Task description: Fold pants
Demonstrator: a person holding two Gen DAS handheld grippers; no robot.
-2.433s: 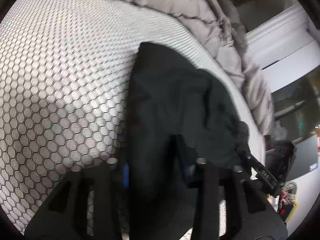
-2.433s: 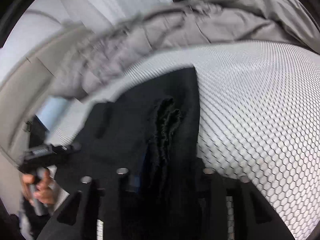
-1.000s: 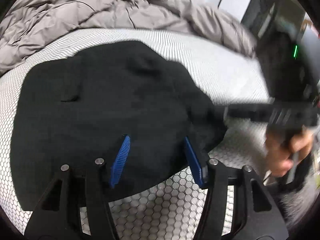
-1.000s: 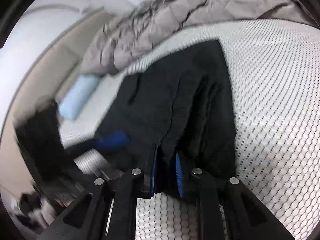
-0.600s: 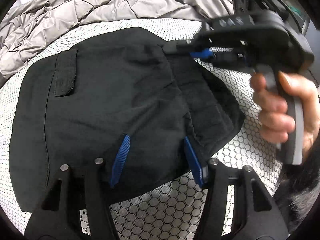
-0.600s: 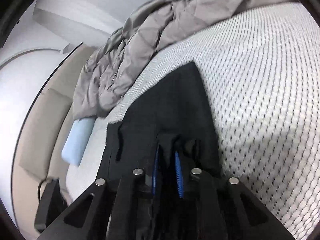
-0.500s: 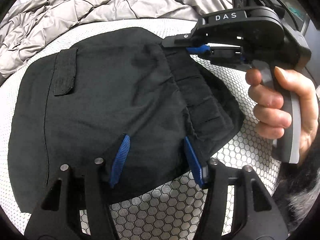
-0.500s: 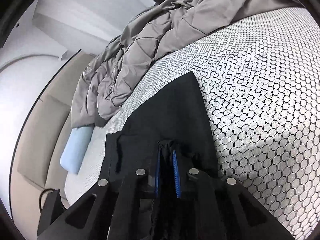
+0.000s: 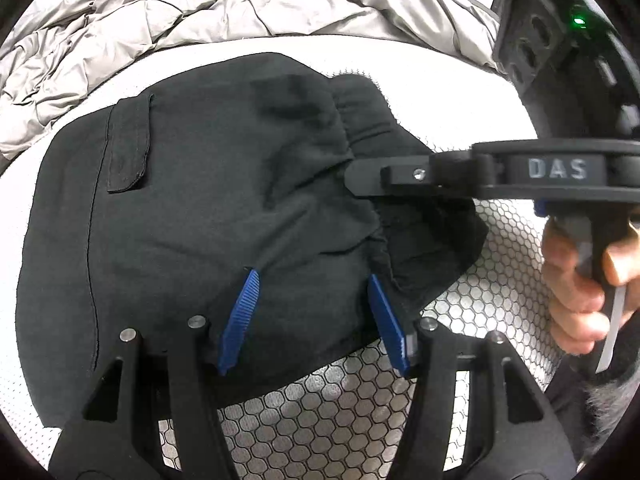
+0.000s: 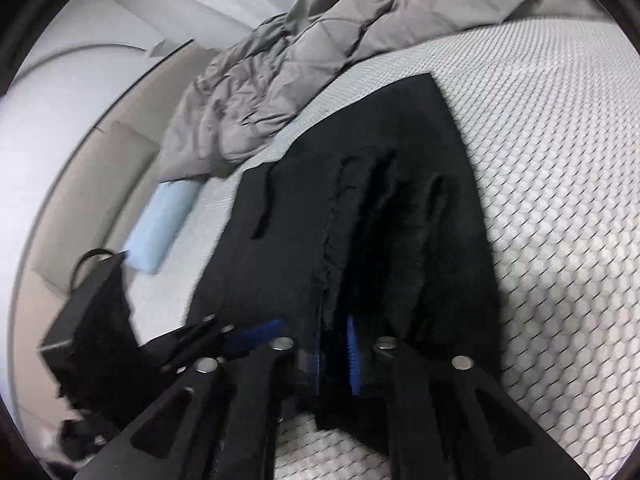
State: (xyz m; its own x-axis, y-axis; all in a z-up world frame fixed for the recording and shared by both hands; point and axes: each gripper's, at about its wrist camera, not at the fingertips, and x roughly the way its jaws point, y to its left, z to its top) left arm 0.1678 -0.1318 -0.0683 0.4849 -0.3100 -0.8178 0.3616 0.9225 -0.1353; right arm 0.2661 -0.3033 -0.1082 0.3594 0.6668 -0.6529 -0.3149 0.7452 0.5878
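Black pants (image 9: 192,220) lie folded on a white bed cover with a honeycomb pattern (image 9: 344,404); a flap pocket shows at the left and the gathered waistband at the right. My left gripper (image 9: 314,316) stands open over the near edge of the pants, blue pads apart with cloth beneath them. From the right, my right gripper (image 9: 360,176) reaches in, held by a hand (image 9: 576,292). In the right wrist view the right gripper (image 10: 334,354) is shut on a bunched fold of the pants (image 10: 400,184) at the waistband. The left gripper's blue pad (image 10: 256,334) shows blurred at lower left.
A rumpled grey quilt (image 9: 240,12) is heaped along the far side of the bed (image 10: 320,64). A light blue pillow (image 10: 160,224) lies by the beige headboard (image 10: 88,184). Bare bed cover (image 10: 560,200) stretches to the right of the pants.
The right gripper has narrowed onto the waistband fold and shifted from its far end toward the middle, nearer the left gripper. The left gripper has kept still and open.
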